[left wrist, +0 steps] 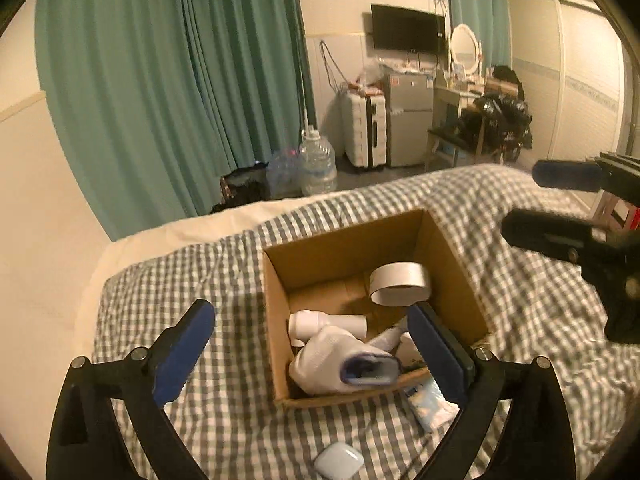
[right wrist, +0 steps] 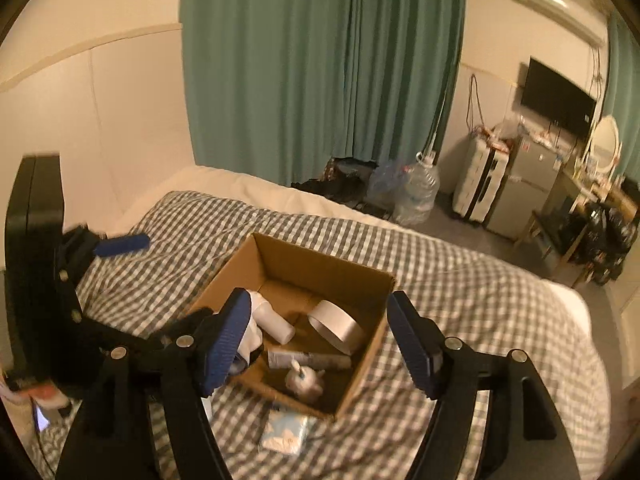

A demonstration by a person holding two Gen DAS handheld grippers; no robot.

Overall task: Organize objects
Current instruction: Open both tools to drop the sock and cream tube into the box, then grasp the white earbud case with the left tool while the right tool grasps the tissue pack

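Note:
An open cardboard box sits on the checked bedspread. Inside lie a white tape roll, a white bottle, a rolled white sock, a tube and a small white figure. A tissue pack lies just outside the box's near wall. A white earbud case rests nearer still. My left gripper hangs open above the box's near left side. My right gripper is open over its near right side. Neither holds anything.
The bed runs along a cream wall on the left. Beyond its far edge are teal curtains, water jugs, a suitcase, a small fridge and a cluttered desk with a chair.

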